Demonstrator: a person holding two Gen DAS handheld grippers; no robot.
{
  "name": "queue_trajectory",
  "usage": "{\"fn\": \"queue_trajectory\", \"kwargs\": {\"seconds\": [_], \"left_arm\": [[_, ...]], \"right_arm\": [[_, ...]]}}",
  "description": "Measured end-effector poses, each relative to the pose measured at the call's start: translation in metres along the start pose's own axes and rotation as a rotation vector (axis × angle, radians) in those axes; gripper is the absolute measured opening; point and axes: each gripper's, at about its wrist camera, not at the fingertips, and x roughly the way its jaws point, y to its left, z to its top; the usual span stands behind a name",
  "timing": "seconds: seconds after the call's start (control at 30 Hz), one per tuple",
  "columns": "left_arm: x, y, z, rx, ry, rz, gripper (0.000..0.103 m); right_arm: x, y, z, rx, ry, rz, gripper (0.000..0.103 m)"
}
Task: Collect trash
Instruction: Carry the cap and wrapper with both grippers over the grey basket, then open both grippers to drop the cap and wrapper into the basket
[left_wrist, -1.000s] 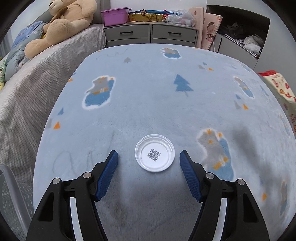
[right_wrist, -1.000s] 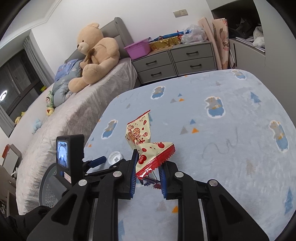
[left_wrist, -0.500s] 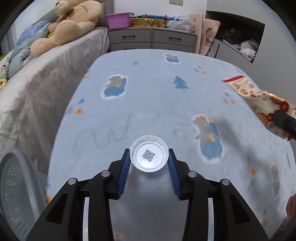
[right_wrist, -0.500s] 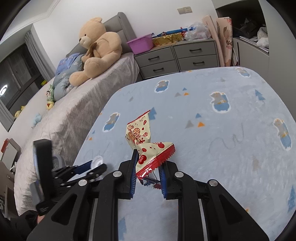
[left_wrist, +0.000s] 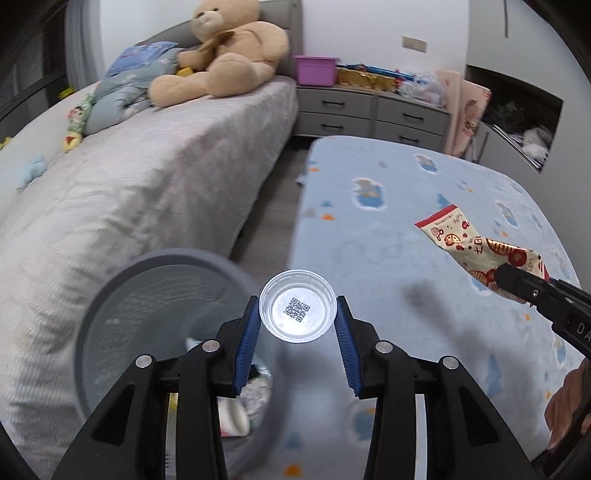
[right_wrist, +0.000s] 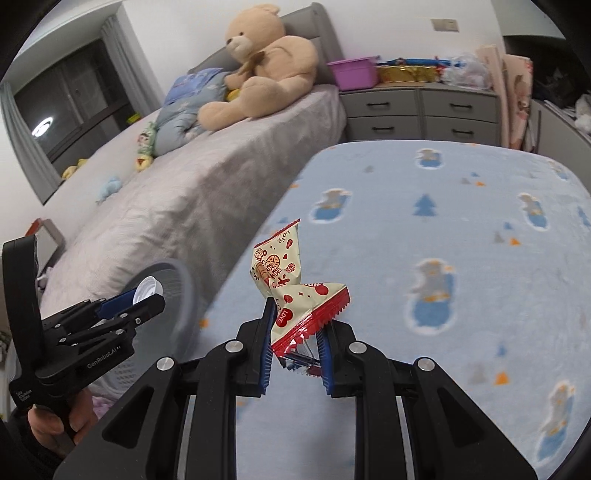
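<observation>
Bedroom clutter frames everything: a grey bed (left_wrist: 155, 192) with a big teddy bear (left_wrist: 229, 59) at its head, grey drawers (left_wrist: 369, 110) beyond, and a low surface under a pale blue blanket (right_wrist: 461, 258) printed with bears and trees. Between the bed and the blanket edge stands the grey mesh trash bin (left_wrist: 155, 314), the landmark for this moment; crumpled wrappers and what looks like a paper cup lie at its bottom.

Above the bin's near rim, toward the blanket side, the left gripper (left_wrist: 297, 325) is clamped by its blue pads across the rim of a clear plastic lid (left_wrist: 297, 311) with a QR code, held flat and face up. Gripping it edge to edge suits so shallow and slippery a piece, and it seems poised to go over the mouth for a drop.

Farther from the bin, over the blanket, the right gripper (right_wrist: 295, 350) has its fingers narrowed onto the red crimped end of a cream-and-red snack wrapper (right_wrist: 288, 284), which stands up twisted above them. Pinching the stiff seal likely keeps the limp film from sliding out while it waits its turn at the bin.
</observation>
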Motion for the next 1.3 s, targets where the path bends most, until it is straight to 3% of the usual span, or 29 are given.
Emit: {"fn": "queue_trajectory", "kwargs": {"seconds": [0.3, 0.5, 0.97, 1.1, 1.3], "left_arm": [[-0.019, 0.101, -0.009, -0.125, -0.026, 0.141, 0.039], [-0.012, 0.139, -0.017, -0.203, -0.014, 0.175, 0.039], [0.003, 0.162, -0.029, -0.246, 0.029, 0.159, 0.041], [0.0, 0.164, -0.03, -0.254, 0.019, 0.162, 0.057], [-0.003, 0.166, -0.031, -0.262, 0.008, 0.171, 0.063]], "right_arm": [[0.036, 0.099, 0.0, -0.052, 0.034, 0.14, 0.021], [0.059, 0.146, -0.004, -0.118, 0.074, 0.151, 0.021], [0.097, 0.184, -0.019, -0.21, 0.136, 0.112, 0.027], [0.094, 0.184, -0.017, -0.21, 0.113, 0.102, 0.048], [0.094, 0.181, -0.016, -0.196, 0.109, 0.094, 0.049]]}}
